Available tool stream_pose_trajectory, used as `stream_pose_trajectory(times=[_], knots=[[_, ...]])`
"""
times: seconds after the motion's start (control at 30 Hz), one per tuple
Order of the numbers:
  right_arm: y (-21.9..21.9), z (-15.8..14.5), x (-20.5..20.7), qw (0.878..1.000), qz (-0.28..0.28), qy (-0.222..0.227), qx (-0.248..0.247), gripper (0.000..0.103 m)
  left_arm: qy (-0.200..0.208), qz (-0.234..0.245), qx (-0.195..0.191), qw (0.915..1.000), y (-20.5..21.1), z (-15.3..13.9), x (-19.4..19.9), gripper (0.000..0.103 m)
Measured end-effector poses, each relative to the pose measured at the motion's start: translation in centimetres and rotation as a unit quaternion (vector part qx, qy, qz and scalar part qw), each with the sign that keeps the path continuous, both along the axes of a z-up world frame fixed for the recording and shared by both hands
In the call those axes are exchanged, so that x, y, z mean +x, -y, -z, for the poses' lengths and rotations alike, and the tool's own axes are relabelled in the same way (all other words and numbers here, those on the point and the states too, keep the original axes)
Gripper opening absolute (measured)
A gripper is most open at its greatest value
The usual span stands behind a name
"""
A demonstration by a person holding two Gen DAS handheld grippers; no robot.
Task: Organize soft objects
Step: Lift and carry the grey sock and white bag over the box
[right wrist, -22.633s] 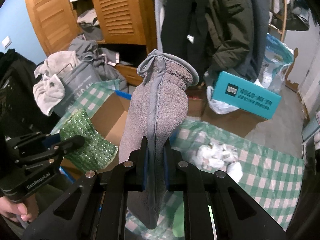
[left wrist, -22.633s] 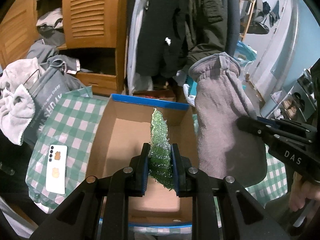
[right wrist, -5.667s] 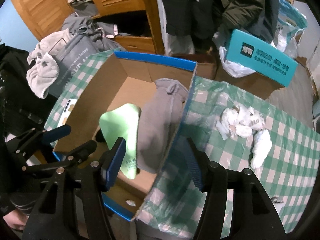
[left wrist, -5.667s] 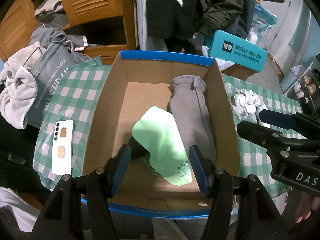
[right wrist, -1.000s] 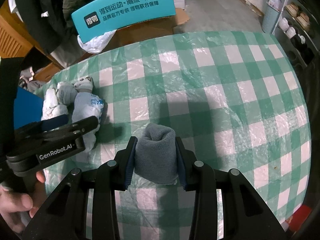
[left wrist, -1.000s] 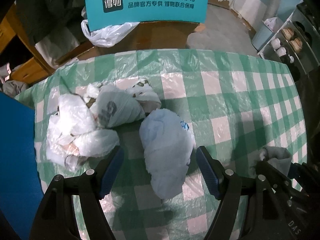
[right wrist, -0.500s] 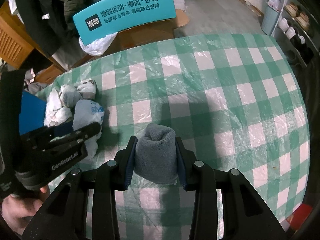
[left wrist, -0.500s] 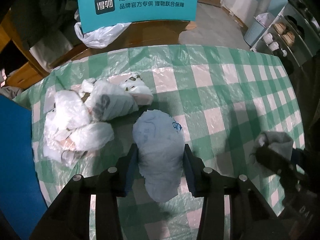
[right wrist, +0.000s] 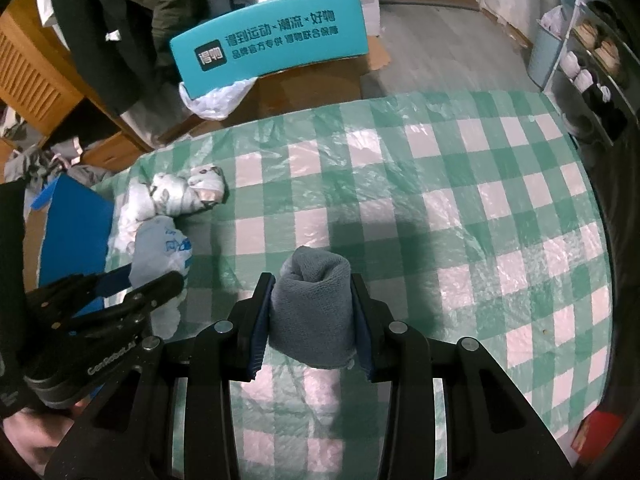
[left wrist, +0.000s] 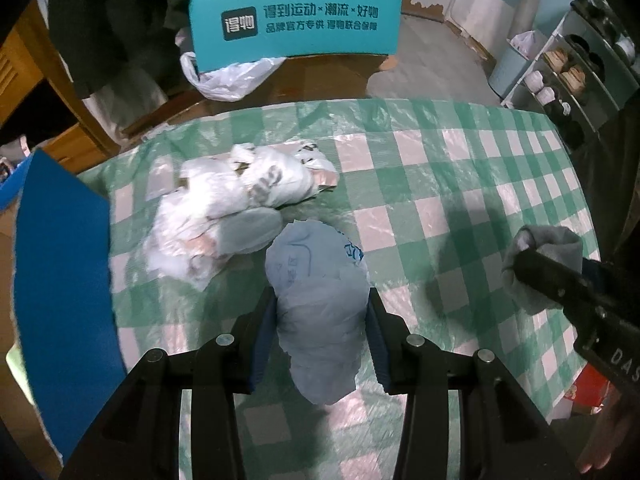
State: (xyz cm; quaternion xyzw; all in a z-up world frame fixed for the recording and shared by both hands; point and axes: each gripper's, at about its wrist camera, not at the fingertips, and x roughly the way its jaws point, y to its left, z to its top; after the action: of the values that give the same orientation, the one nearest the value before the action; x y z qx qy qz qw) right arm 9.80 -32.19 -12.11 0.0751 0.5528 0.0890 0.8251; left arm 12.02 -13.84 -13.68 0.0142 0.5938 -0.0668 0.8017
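Observation:
My left gripper [left wrist: 320, 316] is shut on a pale bluish-white soft bundle [left wrist: 318, 300] with blue print, held just above the green checked tablecloth [left wrist: 440, 184]. It also shows in the right wrist view [right wrist: 158, 252]. My right gripper [right wrist: 312, 312] is shut on a rolled grey towel [right wrist: 312, 304], lifted over the cloth; the towel also shows at the right of the left wrist view [left wrist: 540, 264]. A heap of white crumpled soft bundles [left wrist: 232, 204] lies on the cloth just beyond the left gripper. The blue-edged cardboard box [left wrist: 60, 280] stands at the left.
A teal printed box [left wrist: 296, 28] and a white plastic bag [left wrist: 228, 76] sit behind the table's far edge. A wooden wardrobe with hanging dark coats [right wrist: 120, 20] is at the back left. A shoe rack [left wrist: 568, 76] stands at the right. A red item [right wrist: 596, 428] lies near the table's right edge.
My left gripper has closed on the bluish-white bundle and lifted it slightly toward me. My right gripper keeps its hold on the grey towel and has risen a little.

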Motion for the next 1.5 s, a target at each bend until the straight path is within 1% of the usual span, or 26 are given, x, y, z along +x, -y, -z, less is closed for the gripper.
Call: stream_pose_trajectory(times=[0.37, 0.63, 0.9, 1.17, 1.5], knots=[[-1.7, -2.3, -1.5, 1.000, -0.018, 0.022, -0.002, 0.036, 0.017, 0.002, 0.002, 0.9999, -1.4, -2.7, -3.1, 0.043], [-3.0, -3.9, -3.0, 0.999, -0.034, 0.036, -0.003, 0.036, 0.029, -0.008, -0.002, 0.9995, -2.8, -4.7, -5.0, 0.043], [-4.4, -5.5, -4.5, 0.997, -0.052, 0.053, -0.005, 0.036, 0.046, 0.000, 0.001, 0.9989, -3.4, -6.5, -7.0, 0.043], [-5.8, -7.4, -6.0, 0.995, -0.070, 0.073, -0.004, 0.036, 0.059, 0.003, -0.003, 0.9983, -4.2, -8.0, -8.4, 0.043], [-7.9, -8.8, -6.5, 0.993, -0.085, 0.083, -0.004, 0.036, 0.075, -0.001, -0.002, 0.9972, -5.6, -9.4, -9.3, 0.043]])
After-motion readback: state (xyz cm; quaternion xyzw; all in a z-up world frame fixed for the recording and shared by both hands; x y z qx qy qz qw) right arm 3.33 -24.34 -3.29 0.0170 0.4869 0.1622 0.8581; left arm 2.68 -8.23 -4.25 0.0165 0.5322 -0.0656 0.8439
